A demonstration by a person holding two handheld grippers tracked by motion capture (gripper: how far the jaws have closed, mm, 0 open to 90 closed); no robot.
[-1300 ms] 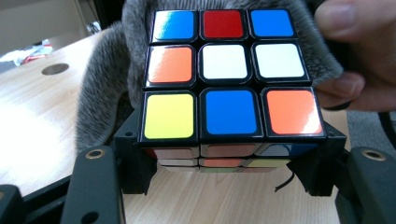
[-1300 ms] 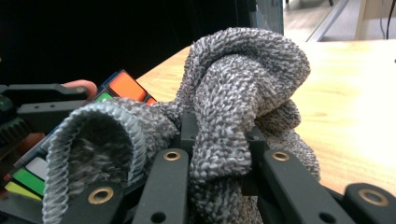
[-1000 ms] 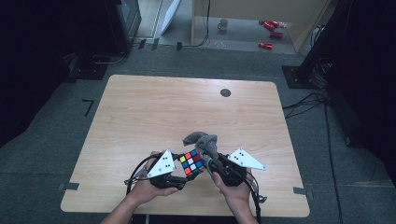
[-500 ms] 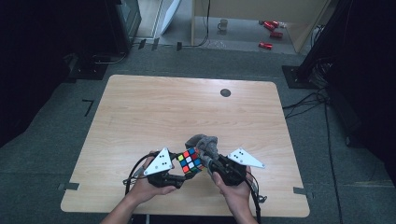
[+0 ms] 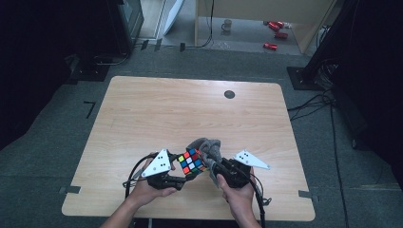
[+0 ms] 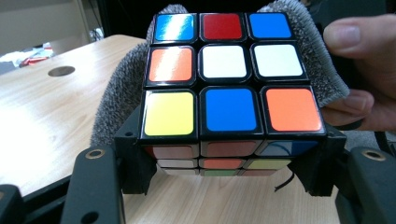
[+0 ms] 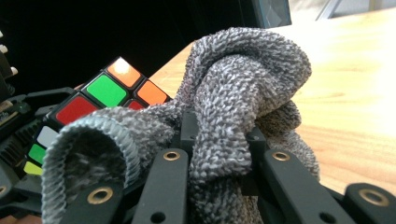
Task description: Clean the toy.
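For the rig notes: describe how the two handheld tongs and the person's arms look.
Both the left tongs and the right tongs are black, each topped by a grey three-cornered plate with dark dots. Their jaws are flat black bars with brass-ringed screw holes. A black cable trails from each toward the table's near edge. The forearms are bare, with no sleeves or gloves.

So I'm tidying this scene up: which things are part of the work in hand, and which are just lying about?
In use:
- puzzle cube, clamped in the left hand-held gripper
- grey cloth, pinched in the right hand-held gripper, against the cube

Lying about:
- mug on the floor beyond the table
- red items on the floor
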